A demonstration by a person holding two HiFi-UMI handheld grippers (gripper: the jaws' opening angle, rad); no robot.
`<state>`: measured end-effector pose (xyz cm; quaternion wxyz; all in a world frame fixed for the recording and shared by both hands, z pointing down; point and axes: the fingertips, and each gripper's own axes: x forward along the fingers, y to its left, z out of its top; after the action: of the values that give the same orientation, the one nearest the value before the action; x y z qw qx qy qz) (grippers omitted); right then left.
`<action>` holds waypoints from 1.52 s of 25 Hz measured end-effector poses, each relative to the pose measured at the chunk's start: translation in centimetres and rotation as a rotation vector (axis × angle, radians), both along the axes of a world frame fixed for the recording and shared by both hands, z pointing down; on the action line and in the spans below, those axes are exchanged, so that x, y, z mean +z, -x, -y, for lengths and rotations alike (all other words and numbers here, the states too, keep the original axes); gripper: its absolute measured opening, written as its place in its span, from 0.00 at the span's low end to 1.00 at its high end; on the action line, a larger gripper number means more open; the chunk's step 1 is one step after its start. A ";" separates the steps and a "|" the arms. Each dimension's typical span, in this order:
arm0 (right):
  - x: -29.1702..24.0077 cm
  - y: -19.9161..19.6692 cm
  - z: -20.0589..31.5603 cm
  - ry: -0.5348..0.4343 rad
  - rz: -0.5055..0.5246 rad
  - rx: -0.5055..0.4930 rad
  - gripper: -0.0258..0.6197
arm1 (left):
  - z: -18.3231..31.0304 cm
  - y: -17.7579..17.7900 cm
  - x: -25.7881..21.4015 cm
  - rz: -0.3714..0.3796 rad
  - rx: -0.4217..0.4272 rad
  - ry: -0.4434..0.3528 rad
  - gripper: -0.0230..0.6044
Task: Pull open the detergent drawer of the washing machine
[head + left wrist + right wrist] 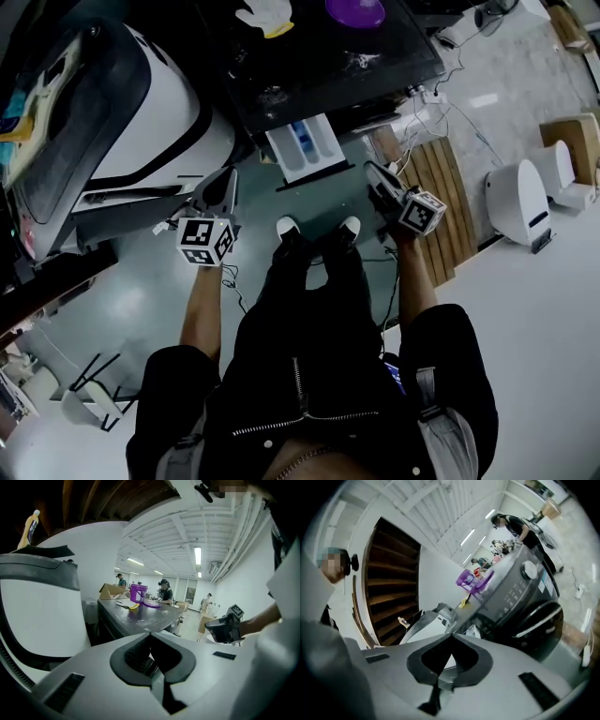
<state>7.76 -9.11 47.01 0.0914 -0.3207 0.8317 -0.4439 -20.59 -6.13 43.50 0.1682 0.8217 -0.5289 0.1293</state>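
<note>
In the head view the washing machine point(319, 66) is dark, and its white detergent drawer point(305, 145) stands pulled out toward me, showing blue compartments. My left gripper point(228, 180) hangs left of the drawer, clear of it, jaws shut and empty. My right gripper point(371, 172) is to the drawer's right, also apart from it and shut on nothing. The left gripper view shows closed tips point(150, 634) facing the machine's dark top point(140, 618), with the right gripper point(227, 626) off to the side. The right gripper view shows its closed tips point(451, 634) before the tilted machine front point(520, 597).
A large white appliance point(141, 122) fills the left side. A wooden pallet point(441, 197) and a white device point(520, 202) lie to the right, with cables on the floor. A purple tub point(354, 11) and a glove point(265, 14) rest on the machine. My shoes point(319, 230) stand below the drawer.
</note>
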 end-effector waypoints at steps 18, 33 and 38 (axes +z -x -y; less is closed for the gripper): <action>-10.4 7.6 -0.7 -0.408 -0.533 -0.049 0.05 | 1.3 -2.3 -8.7 0.002 0.036 -0.193 0.07; -15.6 9.2 0.0 -0.579 -0.591 0.000 0.05 | 2.1 -1.2 -11.2 -0.006 0.039 -0.256 0.06; -15.6 9.3 -0.3 -0.584 -0.605 0.006 0.05 | 1.9 -1.1 -11.2 -0.014 0.040 -0.261 0.07</action>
<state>-1.51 -8.77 31.38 -0.0686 -0.3995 0.9111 -0.0750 -19.53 -8.02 32.29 0.0609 0.8479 -0.5236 0.0568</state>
